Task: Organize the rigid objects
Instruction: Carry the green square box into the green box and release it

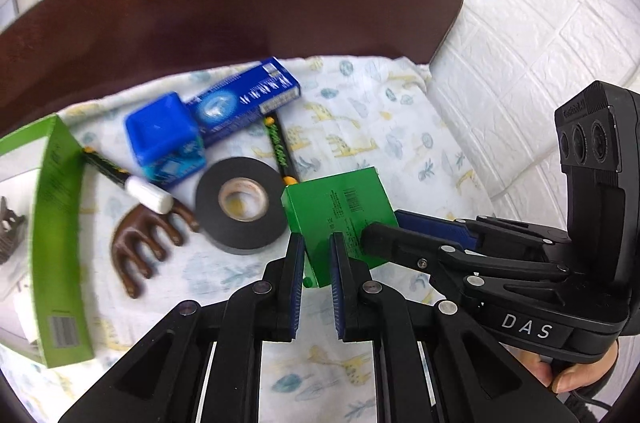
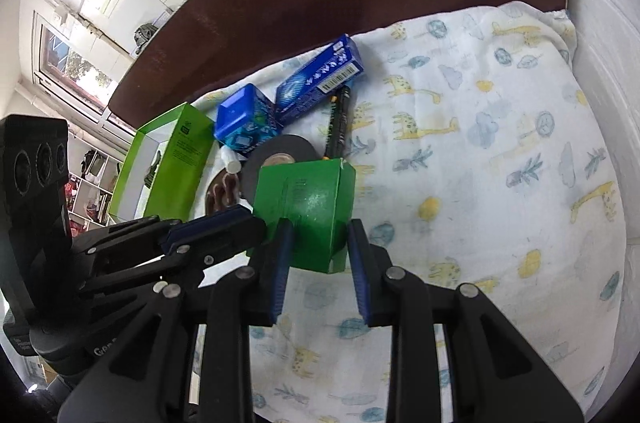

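A small green box [image 1: 340,211] lies on the patterned cloth [image 1: 380,127]. My left gripper [image 1: 316,243] has its fingers on either side of the box's near corner. My right gripper [image 2: 318,227] straddles the same box [image 2: 308,195], its jaws apart and at the box's sides; it shows in the left wrist view [image 1: 404,231] touching the box's right edge. Behind lie a black tape roll [image 1: 242,205], a blue cube box [image 1: 166,139], a blue toothpaste box [image 1: 248,103], two markers [image 1: 280,147] [image 1: 128,183] and a brown comb [image 1: 144,243].
A tall lime-green box [image 1: 56,235] stands at the left of the cloth. A dark brown headboard [image 1: 240,7] curves behind the objects. White brick-pattern wall [image 1: 540,35] is on the right. Bare patterned cloth [image 2: 500,163] spreads to the right.
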{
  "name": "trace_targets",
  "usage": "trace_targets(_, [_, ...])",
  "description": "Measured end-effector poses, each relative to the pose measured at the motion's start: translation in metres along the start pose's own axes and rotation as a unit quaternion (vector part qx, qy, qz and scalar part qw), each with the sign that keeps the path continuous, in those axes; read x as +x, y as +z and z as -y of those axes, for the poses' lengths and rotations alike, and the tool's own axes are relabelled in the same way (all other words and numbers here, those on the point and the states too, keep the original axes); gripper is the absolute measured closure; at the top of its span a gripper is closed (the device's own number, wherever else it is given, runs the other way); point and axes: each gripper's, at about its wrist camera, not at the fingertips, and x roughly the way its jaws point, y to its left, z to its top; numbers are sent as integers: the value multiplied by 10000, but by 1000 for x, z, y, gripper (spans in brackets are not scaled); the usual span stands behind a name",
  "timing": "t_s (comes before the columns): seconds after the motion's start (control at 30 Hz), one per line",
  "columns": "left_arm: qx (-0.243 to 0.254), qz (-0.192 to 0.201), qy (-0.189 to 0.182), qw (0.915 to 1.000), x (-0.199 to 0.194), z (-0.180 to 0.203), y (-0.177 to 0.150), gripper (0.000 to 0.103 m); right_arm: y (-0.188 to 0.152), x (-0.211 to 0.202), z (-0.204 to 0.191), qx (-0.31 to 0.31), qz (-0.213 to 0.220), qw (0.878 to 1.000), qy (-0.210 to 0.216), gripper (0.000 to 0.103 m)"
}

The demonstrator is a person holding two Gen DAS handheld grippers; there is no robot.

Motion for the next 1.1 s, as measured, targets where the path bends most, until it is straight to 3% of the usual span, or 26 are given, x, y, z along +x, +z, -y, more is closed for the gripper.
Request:
trace_targets(0.23, [-41,538,334,9980,-52,-39,-12,92,8,10,-64,-416,81,9985,336,75])
trace_targets(0.63, [-771,1102,1124,9845,-121,-158,-41,92,20,92,-197,-1243,-410,9870,932,74])
trace_targets(0.83, [-1208,1022,1160,9806,-119,-213,-59,92,16,143,-236,-1415,-826,9819,953,74])
trace_targets(1.1, [-1501,787,928,9811,-95,-248,-74,92,11,174,-239,-1420,-1154,9808,675,74])
